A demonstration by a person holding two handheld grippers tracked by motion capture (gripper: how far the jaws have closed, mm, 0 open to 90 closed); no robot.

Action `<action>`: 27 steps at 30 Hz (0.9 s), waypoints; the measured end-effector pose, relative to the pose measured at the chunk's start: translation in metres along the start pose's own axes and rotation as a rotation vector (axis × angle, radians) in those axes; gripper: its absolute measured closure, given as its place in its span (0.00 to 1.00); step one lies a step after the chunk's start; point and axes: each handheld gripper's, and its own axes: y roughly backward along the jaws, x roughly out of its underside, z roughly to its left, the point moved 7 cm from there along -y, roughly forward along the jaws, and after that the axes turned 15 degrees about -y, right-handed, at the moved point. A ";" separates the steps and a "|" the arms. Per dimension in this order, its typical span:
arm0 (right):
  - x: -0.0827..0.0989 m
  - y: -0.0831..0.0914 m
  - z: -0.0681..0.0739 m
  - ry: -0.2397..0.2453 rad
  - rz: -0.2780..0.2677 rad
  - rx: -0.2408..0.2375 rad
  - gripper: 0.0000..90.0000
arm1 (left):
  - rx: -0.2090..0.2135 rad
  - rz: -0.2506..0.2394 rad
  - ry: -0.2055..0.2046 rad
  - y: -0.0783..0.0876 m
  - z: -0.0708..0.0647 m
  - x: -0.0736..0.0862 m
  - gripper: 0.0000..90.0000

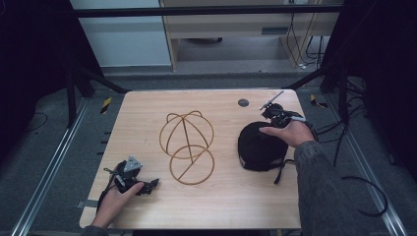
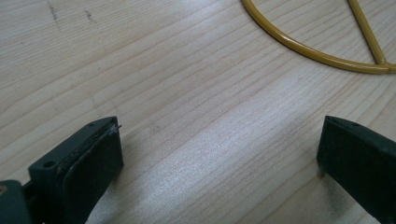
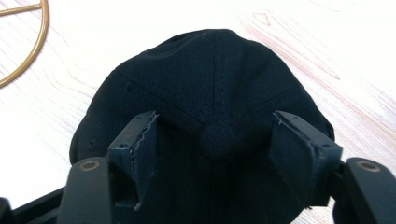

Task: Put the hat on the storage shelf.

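Near the table's right edge [image 1: 298, 147], the right hand-held gripper [image 3: 212, 140] straddles the black cap [image 3: 210, 79], jaws spread.

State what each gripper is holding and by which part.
Nothing is held. The right gripper has open jaws straddling the top button of the black fabric cap; the left gripper rests open over the wooden table.

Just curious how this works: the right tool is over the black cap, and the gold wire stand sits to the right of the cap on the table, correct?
Not quite. In the high view the gold wire stand sits left of the black cap, mid-table. The right tool is indeed over the cap.
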 end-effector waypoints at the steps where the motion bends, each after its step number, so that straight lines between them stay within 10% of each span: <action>1: 0.000 0.000 0.000 0.000 0.000 0.000 0.37 | 0.000 0.000 0.000 0.000 0.000 0.000 0.00; 13: 0.004 -0.008 -0.001 0.007 0.053 -0.051 0.77 | 0.000 0.000 0.000 0.000 0.000 0.000 0.00; 27: 0.008 0.024 0.006 0.026 -0.018 -0.081 0.81 | -0.002 0.000 0.000 0.000 0.000 0.000 0.00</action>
